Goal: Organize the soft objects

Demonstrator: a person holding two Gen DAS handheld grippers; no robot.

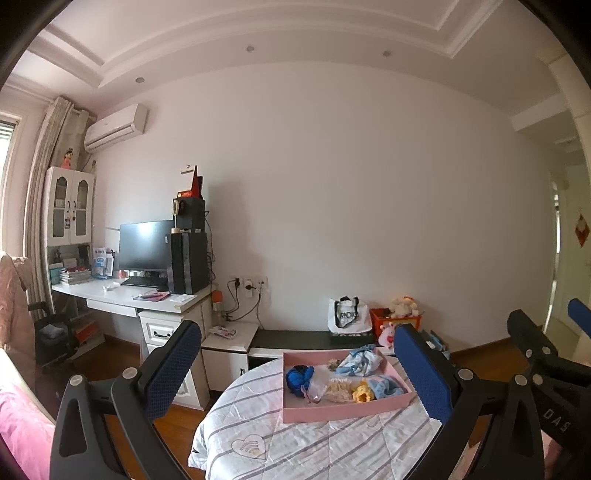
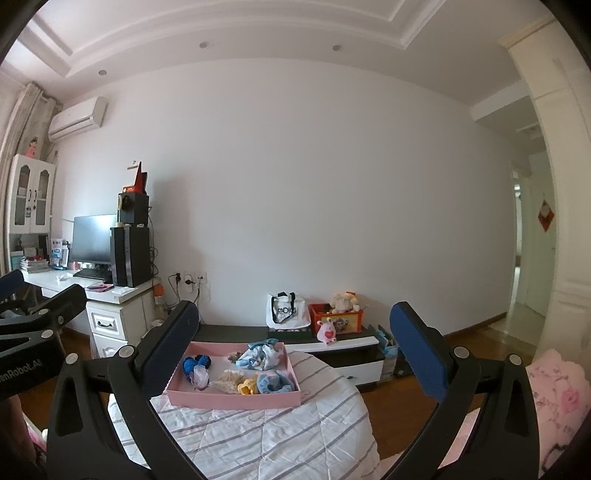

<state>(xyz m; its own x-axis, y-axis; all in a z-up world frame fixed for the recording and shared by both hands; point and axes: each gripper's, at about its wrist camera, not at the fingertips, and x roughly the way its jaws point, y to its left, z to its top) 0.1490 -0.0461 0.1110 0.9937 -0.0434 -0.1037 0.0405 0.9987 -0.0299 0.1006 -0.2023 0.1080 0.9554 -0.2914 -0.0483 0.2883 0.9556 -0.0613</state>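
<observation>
While both the left gripper (image 1: 295,369) and right gripper (image 2: 295,350) gape wide and empty, the pink tray (image 1: 343,410) of soft items sits lower centre, between their fingers.

White wall (image 1: 351,192) plain across centre. Ceiling (image 1: 258,33) stepped with moulding, three recessed lights. Air conditioner (image 1: 116,127) at 10 o'clock, curtain (image 1: 48,155) beside it; daylight came from a window (image 1: 5,147) at 9 o'clock. White desk (image 1: 129,295) at 8 o'clock carried a monitor (image 1: 146,245) and black tower (image 1: 188,264); glass-door cabinet (image 1: 70,206) above. Low bench (image 1: 291,338) along the wall base held a tote (image 1: 347,314) and red toy box (image 1: 391,321). Wood floor (image 2: 461,354). Doorway (image 2: 528,251) at 3 o'clock.
</observation>
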